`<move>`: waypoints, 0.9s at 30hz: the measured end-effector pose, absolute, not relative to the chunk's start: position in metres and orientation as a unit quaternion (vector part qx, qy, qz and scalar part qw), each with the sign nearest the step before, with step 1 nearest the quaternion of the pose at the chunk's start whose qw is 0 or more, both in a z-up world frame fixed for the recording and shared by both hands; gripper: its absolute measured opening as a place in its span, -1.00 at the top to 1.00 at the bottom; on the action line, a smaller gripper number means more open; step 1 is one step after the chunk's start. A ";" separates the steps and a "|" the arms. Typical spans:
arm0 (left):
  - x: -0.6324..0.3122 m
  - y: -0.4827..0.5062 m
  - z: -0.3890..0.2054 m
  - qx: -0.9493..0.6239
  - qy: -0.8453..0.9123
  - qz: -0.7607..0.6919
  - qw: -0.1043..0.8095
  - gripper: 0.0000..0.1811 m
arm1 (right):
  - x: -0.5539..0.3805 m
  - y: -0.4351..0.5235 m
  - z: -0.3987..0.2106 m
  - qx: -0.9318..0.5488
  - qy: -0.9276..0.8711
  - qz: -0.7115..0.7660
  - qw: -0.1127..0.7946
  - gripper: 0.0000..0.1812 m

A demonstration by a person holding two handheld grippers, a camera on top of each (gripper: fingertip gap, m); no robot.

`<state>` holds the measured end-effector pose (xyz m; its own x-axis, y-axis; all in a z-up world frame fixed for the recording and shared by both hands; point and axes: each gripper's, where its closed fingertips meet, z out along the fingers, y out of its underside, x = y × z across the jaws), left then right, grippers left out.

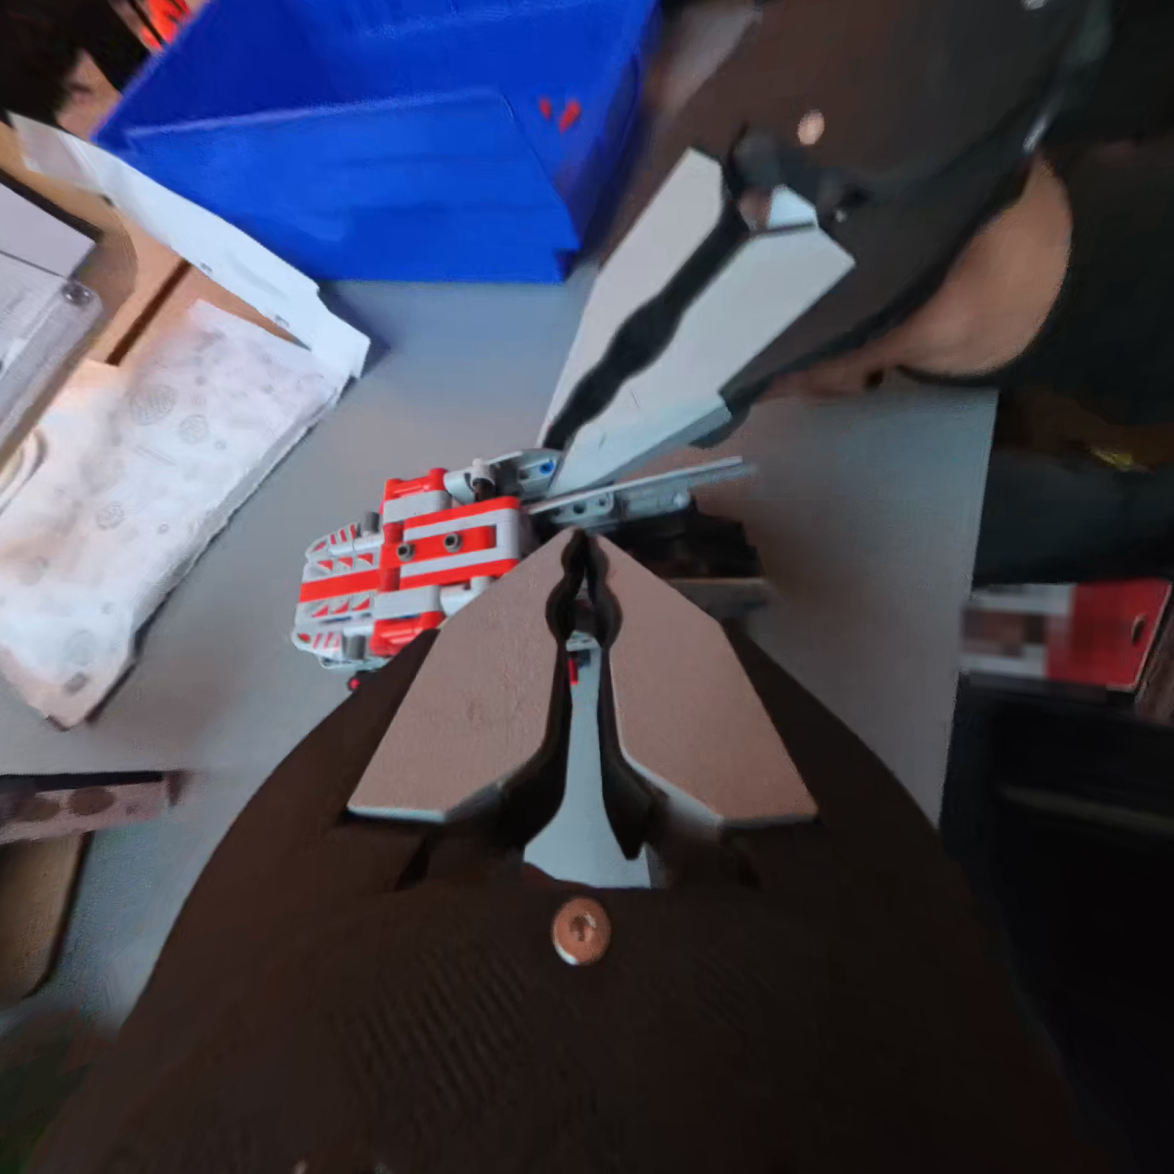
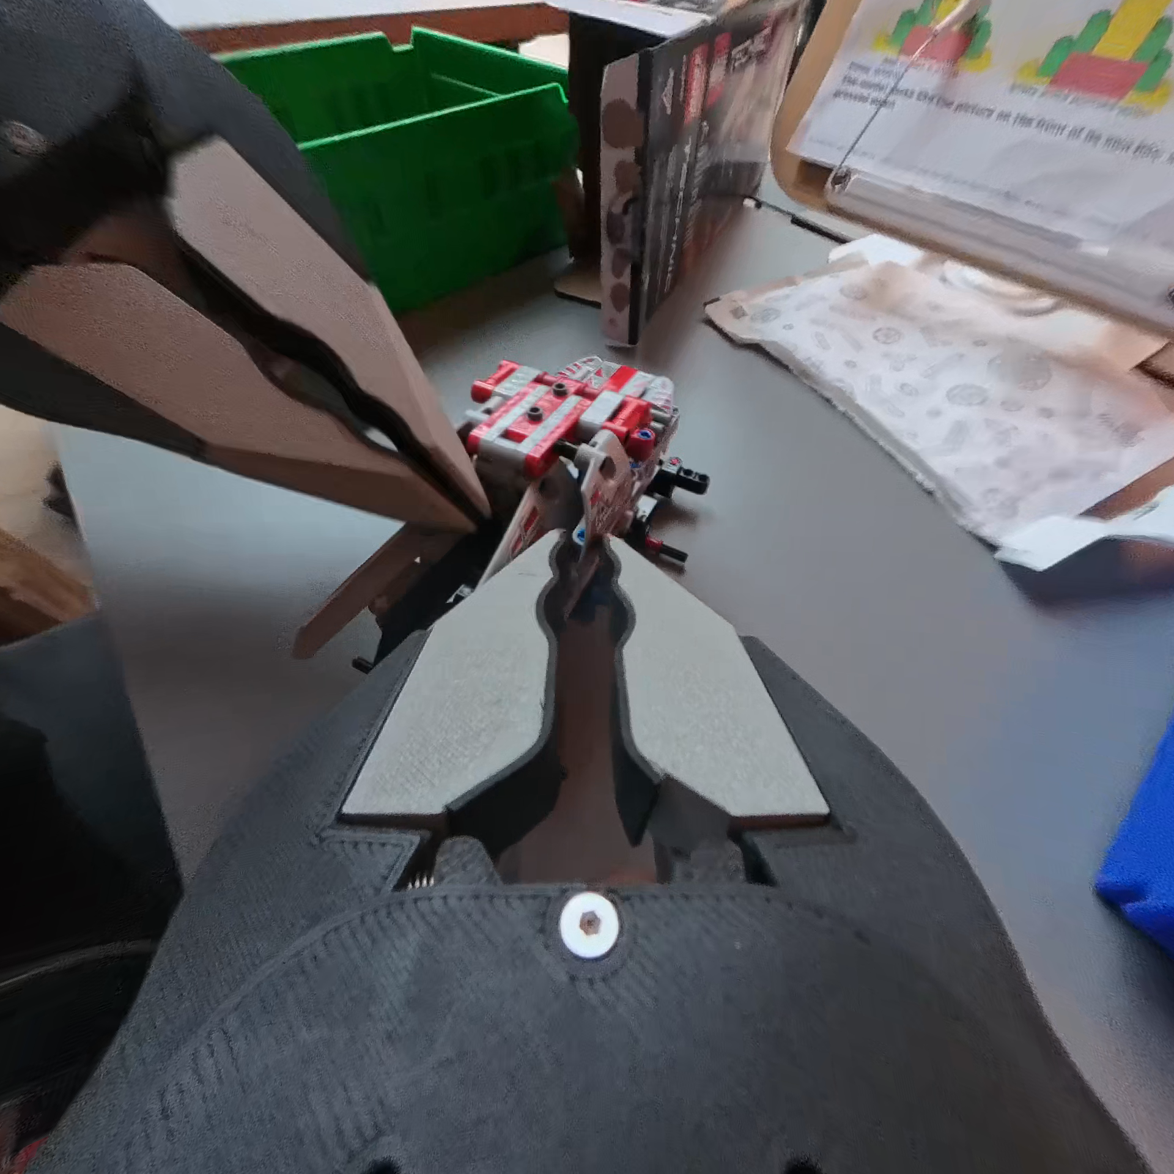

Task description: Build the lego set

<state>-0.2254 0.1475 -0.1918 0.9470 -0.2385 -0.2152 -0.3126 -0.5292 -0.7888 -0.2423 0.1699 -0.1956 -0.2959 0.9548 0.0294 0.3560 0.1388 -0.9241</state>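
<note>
A red and grey lego model [image 1: 432,559] lies on the grey table [image 1: 445,356]; it also shows in the right wrist view [image 2: 572,413]. My right gripper [image 2: 584,553] is shut on a grey side panel [image 2: 600,489] at the model's near end. In the left wrist view it comes in from the upper right [image 1: 553,445], on the panel with a blue pin [image 1: 527,473]. My left gripper [image 1: 581,540] is shut, its tips against the model's rear next to a long grey panel [image 1: 635,492]. In the right wrist view it reaches in from the left [image 2: 479,514]. I see nothing between its pads.
A blue bin [image 1: 381,140] stands behind the model. A green bin [image 2: 413,140], a dark lego box [image 2: 686,159] and an instruction stand [image 2: 985,95] stand at the back. A printed paper bag [image 2: 953,394] lies to the right. A person's hand [image 1: 991,305] holds the right gripper. Only a small space, under 4 cm, lies between the two pairs of fingers.
</note>
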 end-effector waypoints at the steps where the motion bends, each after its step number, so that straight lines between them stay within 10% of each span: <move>1: -0.230 0.150 -0.194 -0.872 0.139 0.047 0.467 1.00 | -0.242 0.168 -0.194 -0.477 -0.678 0.436 0.349 0.94; 27: -0.276 0.128 -0.173 -0.886 0.090 0.156 0.428 0.95 | -0.209 0.106 -0.173 -0.339 -0.724 0.567 0.199 1.00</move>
